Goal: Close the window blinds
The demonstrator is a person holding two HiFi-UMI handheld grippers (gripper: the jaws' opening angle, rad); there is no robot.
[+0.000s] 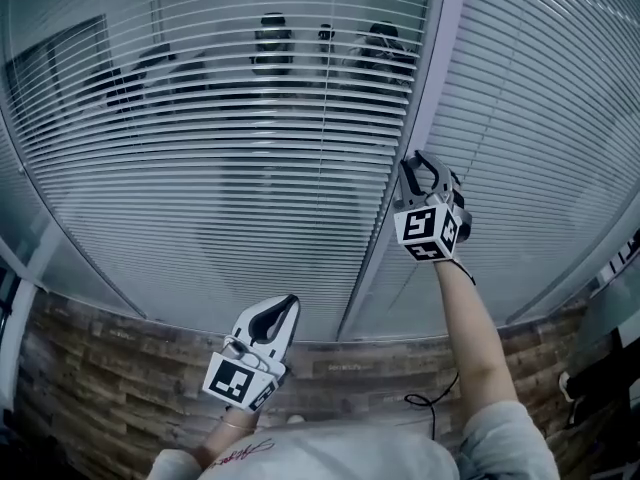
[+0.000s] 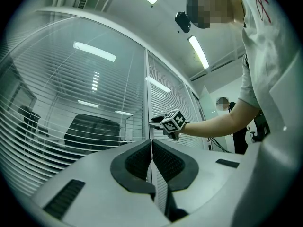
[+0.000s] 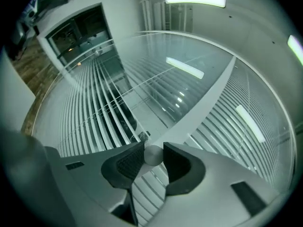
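Right claw (image 1: 420,171) clamped on knob (image 3: 152,155) at post (image 1: 428,58), centre right. Blinds (image 1: 230,188) left of it part open. Step, I judge: knob turning. Next: roll wrist until slats shut. Left claw (image 1: 285,308) clenched, empty.

You can't push forward anywhere here: the glass (image 1: 120,98) is a flat wall, and the slats (image 1: 250,218) look to sit behind it. The post (image 1: 385,258) between the two panes sticks out a bit, with the knob (image 3: 152,155) on it, and your right gripper (image 1: 425,173) fills that spot, jaws clamped on the knob. There's open air all along the front of the left pane. Lower down the wood-panelled wall (image 1: 100,368) blocks you. Your left gripper (image 1: 272,320) hangs just in front of it, jaws together, well apart from the right. Watch the cable (image 1: 440,398) dangling under your right forearm.
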